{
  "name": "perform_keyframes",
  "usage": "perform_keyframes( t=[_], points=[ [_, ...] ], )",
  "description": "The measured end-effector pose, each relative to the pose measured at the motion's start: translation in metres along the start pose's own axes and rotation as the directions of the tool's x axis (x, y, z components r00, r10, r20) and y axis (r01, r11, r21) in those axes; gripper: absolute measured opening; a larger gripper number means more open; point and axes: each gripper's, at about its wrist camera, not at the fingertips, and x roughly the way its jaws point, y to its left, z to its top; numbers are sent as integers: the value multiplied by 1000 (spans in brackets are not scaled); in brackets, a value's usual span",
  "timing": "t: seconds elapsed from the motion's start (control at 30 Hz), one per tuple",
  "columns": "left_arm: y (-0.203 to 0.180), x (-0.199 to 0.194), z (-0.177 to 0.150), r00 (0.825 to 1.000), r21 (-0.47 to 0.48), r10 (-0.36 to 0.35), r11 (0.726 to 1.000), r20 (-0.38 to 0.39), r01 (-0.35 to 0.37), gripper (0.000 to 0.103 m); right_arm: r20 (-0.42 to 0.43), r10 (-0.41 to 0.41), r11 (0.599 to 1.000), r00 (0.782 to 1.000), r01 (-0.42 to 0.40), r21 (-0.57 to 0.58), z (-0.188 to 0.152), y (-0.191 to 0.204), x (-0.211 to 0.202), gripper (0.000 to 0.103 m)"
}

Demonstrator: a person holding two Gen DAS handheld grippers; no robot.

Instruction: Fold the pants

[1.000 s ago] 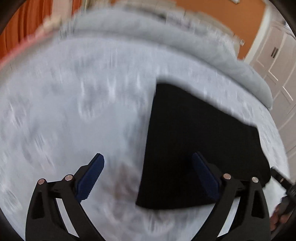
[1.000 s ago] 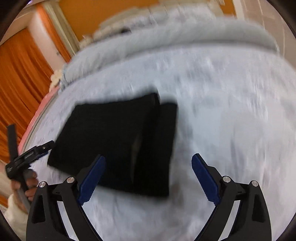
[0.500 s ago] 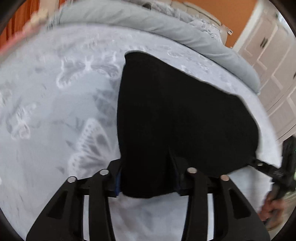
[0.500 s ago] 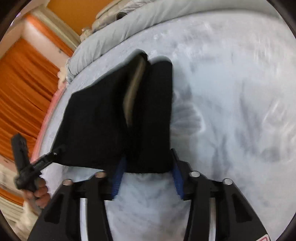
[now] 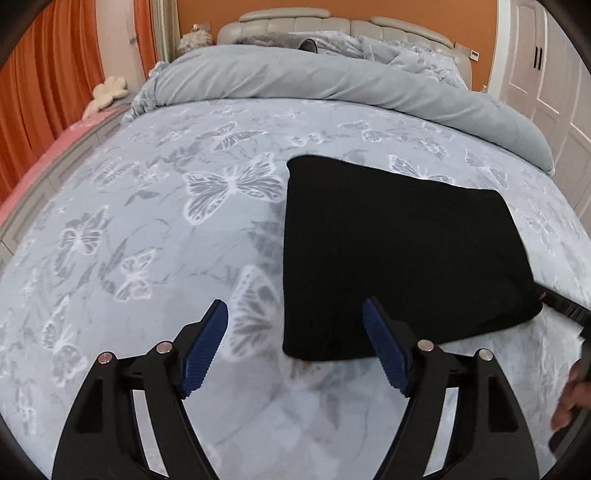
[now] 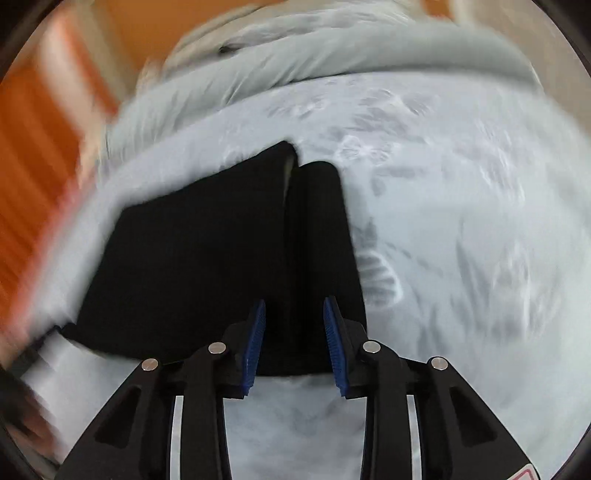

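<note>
In the left wrist view the left gripper (image 5: 295, 332) fills the bottom of the frame with its two black arms spread wide, the blue ribbed pads (image 5: 207, 347) well apart and pinching nothing; the left pad stands over bare sheet and the right pad overlaps the lower edge of the pants (image 5: 391, 251). The pants lie as a flat, black, folded slab right of centre, their near left corner falling between the two pads. At the right edge of that frame the tip of the right gripper (image 5: 565, 310) touches the far right corner of the cloth, with part of a hand (image 5: 572, 398) below it. In the right wrist view, which is smeared by motion blur, the right gripper (image 6: 293, 339) sits at bottom centre with its blue pads parted by a narrow gap; the near edge of the pants (image 6: 221, 258) lies in that gap, but whether the pads press on the cloth cannot be told. There the pants show as two black layers side by side, with a pale strip of lining at the top where they meet. Under everything spreads a pale blue bedsheet (image 5: 147, 221) printed with white and grey butterflies. A grey duvet (image 5: 332, 81) is bunched across the top of the left wrist view, a padded headboard (image 5: 332, 26) behind it, orange curtains (image 5: 55, 74) at upper left, and white cabinet doors (image 5: 546, 74) at upper right.
</note>
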Motion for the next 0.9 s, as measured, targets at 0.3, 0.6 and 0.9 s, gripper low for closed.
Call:
perform_keyframes(
  t=[0.3,0.6,0.9],
  points=[
    [-12,-62,-17,997,61,-8,998,79,3,73,115,-84,994,990,92,-67,-25,41,-86,32],
    [-11,-115,-54,996,73,1,997,85,-7,84,231,-150,977,961,180,-114,-74,69,-133,58],
    [0,-116,-113,999,93,15,995,44,-19,92,308,-238,944,921,294,-149,-128,64,-170,72]
  ],
)
